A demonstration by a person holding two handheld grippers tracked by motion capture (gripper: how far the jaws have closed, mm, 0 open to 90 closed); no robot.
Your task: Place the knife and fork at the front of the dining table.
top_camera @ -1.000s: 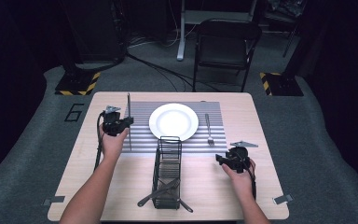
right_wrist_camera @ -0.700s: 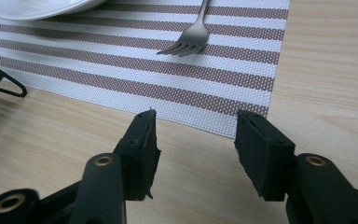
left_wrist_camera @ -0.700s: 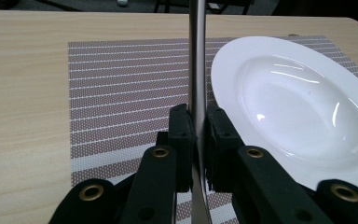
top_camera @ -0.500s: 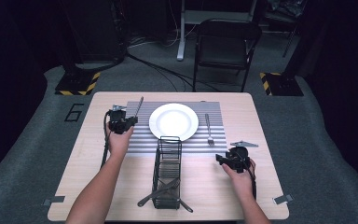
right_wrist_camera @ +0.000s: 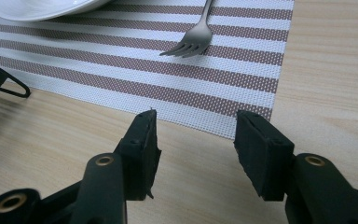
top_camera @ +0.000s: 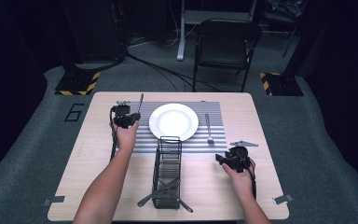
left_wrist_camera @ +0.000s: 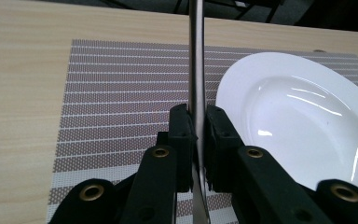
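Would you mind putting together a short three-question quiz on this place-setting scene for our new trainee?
1. True or false: the left gripper is clamped on a slim metal utensil.
2. Where does the fork lie relative to the white plate in the high view? A) left of it B) right of it C) on it
3. Fill in: the right gripper hovers with its jaws ____ over the wooden table, near the edge of the striped placemat.

Key: 1 true; 2 B; 3 open.
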